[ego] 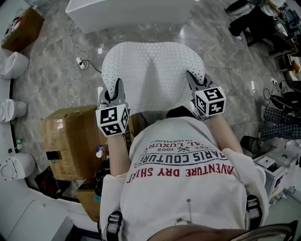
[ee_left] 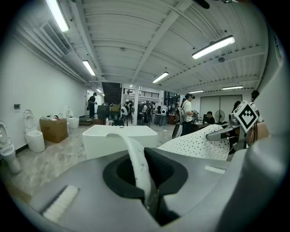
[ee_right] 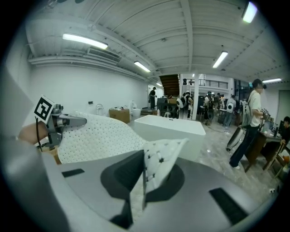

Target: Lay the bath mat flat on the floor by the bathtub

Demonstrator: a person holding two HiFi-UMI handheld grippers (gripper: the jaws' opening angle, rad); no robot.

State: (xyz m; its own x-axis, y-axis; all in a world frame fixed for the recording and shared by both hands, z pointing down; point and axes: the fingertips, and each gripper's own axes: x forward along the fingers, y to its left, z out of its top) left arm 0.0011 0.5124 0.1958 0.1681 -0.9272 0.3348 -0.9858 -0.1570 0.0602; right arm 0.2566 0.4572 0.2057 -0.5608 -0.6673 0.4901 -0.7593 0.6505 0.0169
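Observation:
The white perforated bath mat [ego: 153,75] hangs spread out in the air in front of the person, over the grey floor. My left gripper [ego: 114,95] is shut on its near left edge, and my right gripper [ego: 196,85] is shut on its near right edge. In the left gripper view a curled strip of mat [ee_left: 138,163] is pinched between the jaws. A dotted mat corner [ee_right: 158,163] sticks up from the shut jaws in the right gripper view. The white bathtub [ego: 127,12] stands just beyond the mat, and also shows as the tub [ee_left: 120,138] and the tub [ee_right: 174,129].
A large cardboard box [ego: 70,136] sits at the person's left, close to the left gripper. A power strip with cable [ego: 81,62] lies on the floor left of the mat. White toilets [ego: 11,110] line the left side. People and desks [ego: 282,37] fill the right.

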